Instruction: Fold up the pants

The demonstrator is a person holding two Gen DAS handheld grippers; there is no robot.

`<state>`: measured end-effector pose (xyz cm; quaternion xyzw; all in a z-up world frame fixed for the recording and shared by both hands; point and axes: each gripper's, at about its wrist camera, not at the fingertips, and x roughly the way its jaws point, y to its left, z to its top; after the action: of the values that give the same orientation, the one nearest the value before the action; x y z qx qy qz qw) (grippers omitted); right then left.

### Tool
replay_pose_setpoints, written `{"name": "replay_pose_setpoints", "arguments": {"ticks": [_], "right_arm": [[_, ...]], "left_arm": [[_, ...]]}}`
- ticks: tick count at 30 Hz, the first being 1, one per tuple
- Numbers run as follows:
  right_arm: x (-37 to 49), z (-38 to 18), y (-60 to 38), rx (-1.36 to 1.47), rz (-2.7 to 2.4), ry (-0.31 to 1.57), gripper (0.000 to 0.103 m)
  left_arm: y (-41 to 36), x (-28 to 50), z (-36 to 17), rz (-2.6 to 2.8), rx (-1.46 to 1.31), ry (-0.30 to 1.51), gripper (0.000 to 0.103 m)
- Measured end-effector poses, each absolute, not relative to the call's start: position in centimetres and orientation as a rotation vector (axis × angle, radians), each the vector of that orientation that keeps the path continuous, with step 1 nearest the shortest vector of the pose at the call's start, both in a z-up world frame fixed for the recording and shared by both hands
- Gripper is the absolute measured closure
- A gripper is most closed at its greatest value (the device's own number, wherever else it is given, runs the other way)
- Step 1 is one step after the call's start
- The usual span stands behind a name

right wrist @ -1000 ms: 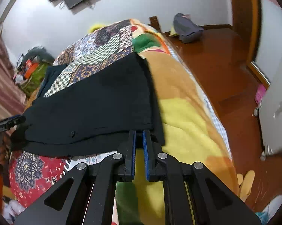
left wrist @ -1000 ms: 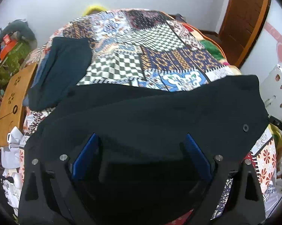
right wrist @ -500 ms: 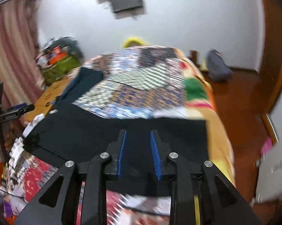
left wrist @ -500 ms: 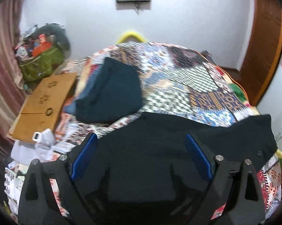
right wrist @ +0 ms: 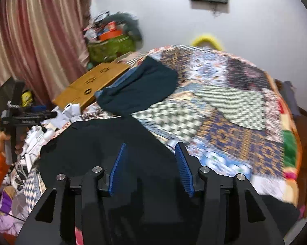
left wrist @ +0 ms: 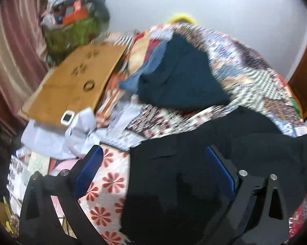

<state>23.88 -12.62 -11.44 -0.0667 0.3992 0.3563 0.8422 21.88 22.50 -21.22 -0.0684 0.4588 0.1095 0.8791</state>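
Black pants (left wrist: 194, 163) lie flat across the near edge of a bed with a patchwork quilt (left wrist: 245, 65); they also show in the right wrist view (right wrist: 104, 140). My left gripper (left wrist: 153, 167) is open and empty above the left end of the pants. My right gripper (right wrist: 149, 157) is open and empty above the pants' middle. The left gripper also shows at the far left of the right wrist view (right wrist: 27, 116), held by a hand in an orange sleeve.
Folded dark teal and blue clothes (right wrist: 141, 89) lie on the quilt beyond the pants. A wooden lap table (left wrist: 75, 81) and white clutter (left wrist: 57, 134) sit at the bed's left. A green bag (right wrist: 110, 47) stands by the curtain. A wooden door (left wrist: 304, 71) is at right.
Both views have swung left. My right gripper, shut at the pants' right edge a second ago, has opened and moved over the pants. My left gripper has stayed open.
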Motion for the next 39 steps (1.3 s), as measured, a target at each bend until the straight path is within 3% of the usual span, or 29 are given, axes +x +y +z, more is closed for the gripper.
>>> {"name": "replay_pose_setpoints", "arguments": {"ticks": [6,12,15,17,19,20,24,26,33,39], "right_arm": [[27.5,-14.6,-7.1,-0.176,0.804,0.941,0.056],[30.4,-17.1,-2.9,-0.242,0.833,1.034,0.056],[31.5,-18.2,-1.3,-0.279,0.842,1.066,0.056],[32.2,-18.8,-0.6,-0.287,0.852,1.082,0.056],[32.9,-19.3,0.2,-0.279,0.854,1.097,0.056],[33.2,-19.5,0.5,-0.276,0.854,1.109,0.057],[33.8,-20.6,1.7,-0.278,0.848,1.160,0.081],[33.8,-20.9,2.0,-0.308,0.857,1.159,0.085],[32.8,-21.3,2.7,-0.397,0.813,1.067,0.092],[31.8,-18.4,1.3,-0.358,0.803,1.034,0.084]], "left_arm": [[25.9,23.3,-26.4,0.225,-0.260,1.097,0.003],[26.9,24.8,-30.3,0.079,-0.398,1.205,0.025],[27.1,25.0,-31.2,0.034,-0.446,1.214,0.029],[26.9,24.6,-31.2,0.016,-0.476,1.181,0.037],[26.7,24.3,-31.7,-0.029,-0.532,1.178,0.059],[26.7,24.3,-31.7,-0.041,-0.552,1.174,0.063],[26.3,24.0,-31.1,-0.023,-0.532,1.156,0.077],[26.4,24.0,-30.8,-0.004,-0.502,1.158,0.087],[26.0,24.0,-30.5,0.106,-0.349,1.147,0.088],[26.1,23.3,-29.2,0.172,-0.328,1.159,0.081]]}}
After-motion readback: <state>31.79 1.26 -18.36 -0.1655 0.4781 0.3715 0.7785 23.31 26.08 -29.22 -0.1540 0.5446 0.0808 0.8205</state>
